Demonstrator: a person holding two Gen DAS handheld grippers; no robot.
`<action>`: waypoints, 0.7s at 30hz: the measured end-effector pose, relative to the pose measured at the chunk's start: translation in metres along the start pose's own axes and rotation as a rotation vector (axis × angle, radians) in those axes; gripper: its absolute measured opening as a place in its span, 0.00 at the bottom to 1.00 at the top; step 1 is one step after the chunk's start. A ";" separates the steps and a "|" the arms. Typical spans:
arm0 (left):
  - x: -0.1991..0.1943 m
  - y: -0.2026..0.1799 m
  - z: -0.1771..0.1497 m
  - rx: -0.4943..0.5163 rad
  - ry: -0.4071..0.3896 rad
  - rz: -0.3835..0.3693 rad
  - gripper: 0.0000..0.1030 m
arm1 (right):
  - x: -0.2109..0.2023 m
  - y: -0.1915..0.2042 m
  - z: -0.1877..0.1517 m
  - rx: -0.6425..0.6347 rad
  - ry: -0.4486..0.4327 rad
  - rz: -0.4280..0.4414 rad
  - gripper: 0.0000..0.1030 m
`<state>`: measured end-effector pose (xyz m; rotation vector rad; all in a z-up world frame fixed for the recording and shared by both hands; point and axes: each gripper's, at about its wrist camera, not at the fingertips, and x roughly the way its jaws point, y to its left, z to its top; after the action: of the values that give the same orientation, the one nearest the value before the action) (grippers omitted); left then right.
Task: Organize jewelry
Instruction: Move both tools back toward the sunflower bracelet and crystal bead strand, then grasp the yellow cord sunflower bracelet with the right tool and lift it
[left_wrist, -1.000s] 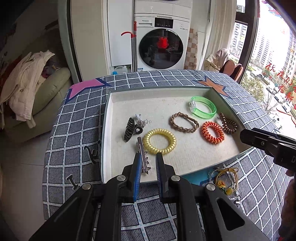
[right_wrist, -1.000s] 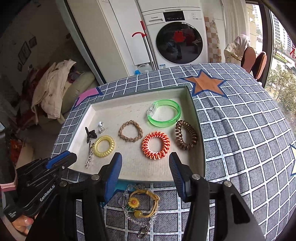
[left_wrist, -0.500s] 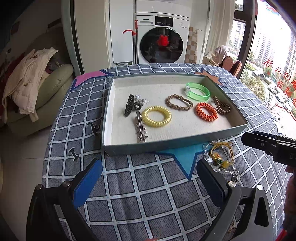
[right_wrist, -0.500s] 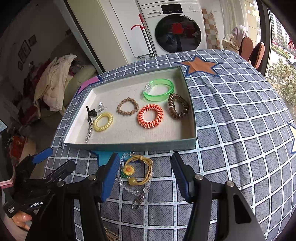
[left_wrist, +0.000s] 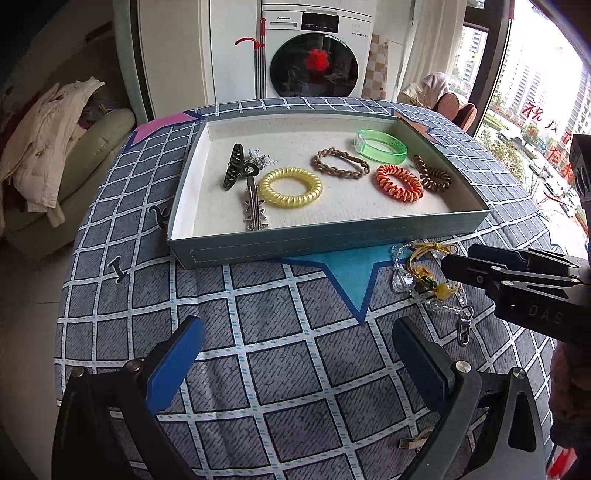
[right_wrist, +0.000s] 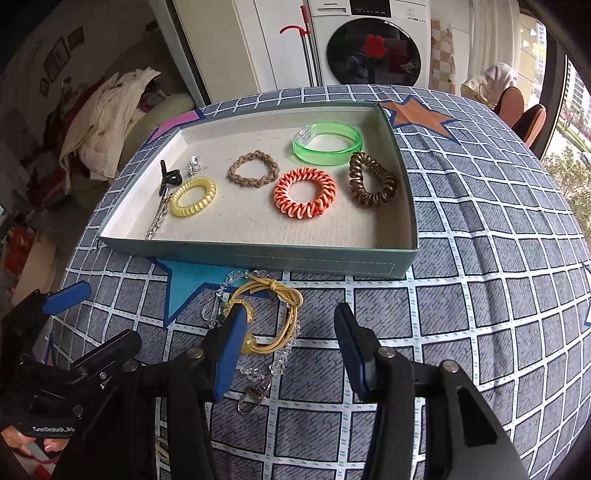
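While the right gripper narrows its half-spread jaws around the yellow cord bracelet, lying tangled with a crystal chain on the tablecloth just before the tray, nothing is pinched yet. The left gripper hangs wide and empty. My worry: the jaws may snag the chain and drag both.

A grey-blue cloth crossed by white grid lines and coloured stars is lying under a teal tray lined in cream, which is showing yellow, orange, brown and clear green rings, while blue pads are lining black grippers.
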<state>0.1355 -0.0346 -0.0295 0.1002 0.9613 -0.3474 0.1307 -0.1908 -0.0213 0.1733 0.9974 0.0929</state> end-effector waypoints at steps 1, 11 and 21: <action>0.000 0.000 0.000 -0.001 0.003 0.000 1.00 | 0.002 0.000 0.000 -0.003 0.004 -0.001 0.45; 0.004 -0.012 0.002 0.019 0.014 -0.013 1.00 | 0.008 0.003 0.002 -0.019 -0.015 0.002 0.09; 0.010 -0.030 0.010 0.028 0.030 -0.037 1.00 | -0.007 -0.006 0.002 0.020 -0.061 0.027 0.04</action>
<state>0.1382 -0.0679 -0.0301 0.1135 0.9888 -0.3949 0.1285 -0.1977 -0.0154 0.2067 0.9353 0.1012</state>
